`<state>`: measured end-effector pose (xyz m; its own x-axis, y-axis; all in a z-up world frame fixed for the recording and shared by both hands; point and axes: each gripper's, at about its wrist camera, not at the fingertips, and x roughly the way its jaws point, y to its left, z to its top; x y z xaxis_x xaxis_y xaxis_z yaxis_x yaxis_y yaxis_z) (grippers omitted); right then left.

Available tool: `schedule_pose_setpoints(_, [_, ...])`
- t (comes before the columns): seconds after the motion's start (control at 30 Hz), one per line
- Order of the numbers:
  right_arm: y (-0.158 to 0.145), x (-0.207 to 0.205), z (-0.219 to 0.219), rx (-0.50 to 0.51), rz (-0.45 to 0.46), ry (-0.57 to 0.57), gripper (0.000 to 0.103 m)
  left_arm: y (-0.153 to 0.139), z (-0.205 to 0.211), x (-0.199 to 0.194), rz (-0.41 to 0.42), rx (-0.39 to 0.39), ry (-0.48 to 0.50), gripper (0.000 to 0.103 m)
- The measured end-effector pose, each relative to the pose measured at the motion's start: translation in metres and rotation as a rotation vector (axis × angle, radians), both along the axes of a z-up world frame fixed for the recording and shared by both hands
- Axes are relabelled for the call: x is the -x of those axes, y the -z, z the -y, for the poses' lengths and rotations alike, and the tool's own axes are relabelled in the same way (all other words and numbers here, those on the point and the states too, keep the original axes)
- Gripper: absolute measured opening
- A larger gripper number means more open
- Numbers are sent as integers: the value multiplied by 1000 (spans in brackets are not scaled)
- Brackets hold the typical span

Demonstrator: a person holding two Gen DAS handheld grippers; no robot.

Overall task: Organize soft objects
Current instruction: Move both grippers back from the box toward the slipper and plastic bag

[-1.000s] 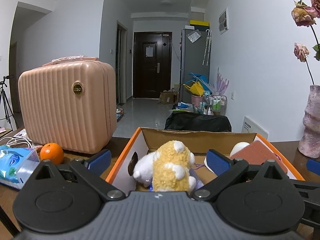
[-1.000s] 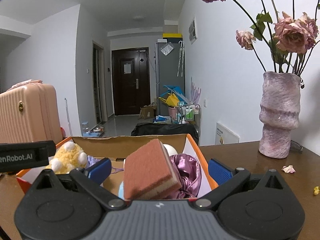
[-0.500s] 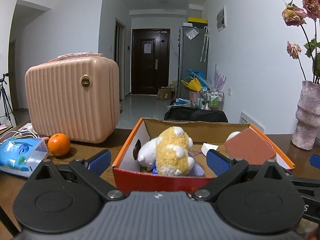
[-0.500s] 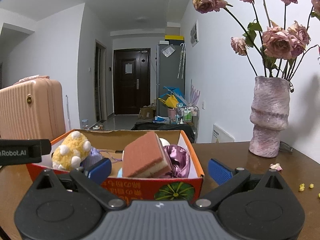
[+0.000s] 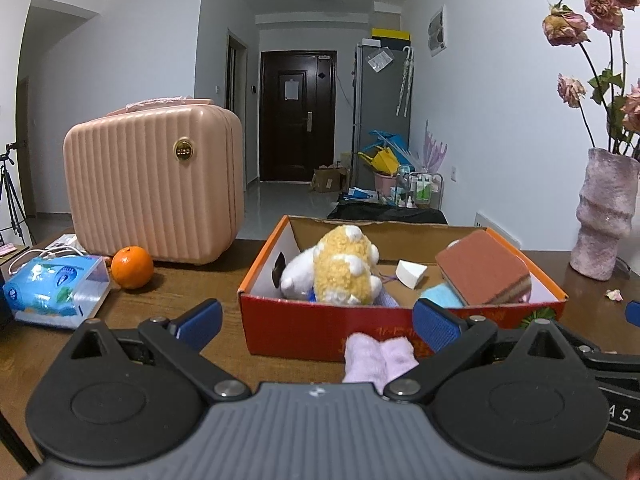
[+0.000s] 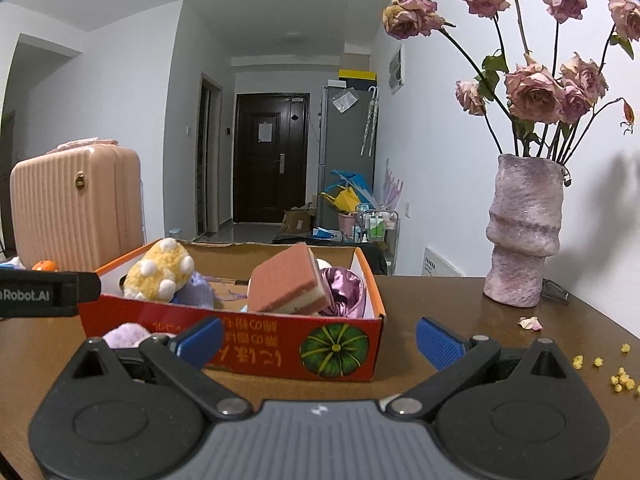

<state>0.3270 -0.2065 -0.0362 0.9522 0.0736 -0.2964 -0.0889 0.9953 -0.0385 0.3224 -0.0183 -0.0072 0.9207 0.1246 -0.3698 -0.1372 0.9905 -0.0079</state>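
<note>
An orange-red cardboard box stands on the brown table. It holds a yellow-and-white plush toy, a brown sponge, a shiny purple cloth and a white wedge. A pale lilac soft piece lies on the table in front of the box. My left gripper is open and empty, in front of the box. My right gripper is open and empty, in front of the box's right end.
A pink ribbed case stands at the back left, with an orange and a tissue pack beside it. A pink vase of dried roses stands to the right. Yellow crumbs and a petal lie nearby.
Both grippers have pulled back from above the box toward me. The box's front wall and the lilac piece on the table have come into view.
</note>
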Motion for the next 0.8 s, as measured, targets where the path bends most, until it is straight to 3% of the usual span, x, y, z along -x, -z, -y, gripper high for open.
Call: schedule_pose_setpoints(0.8, [7, 68, 18, 42, -44, -44, 103, 15, 10, 60, -78, -5, 68, 103])
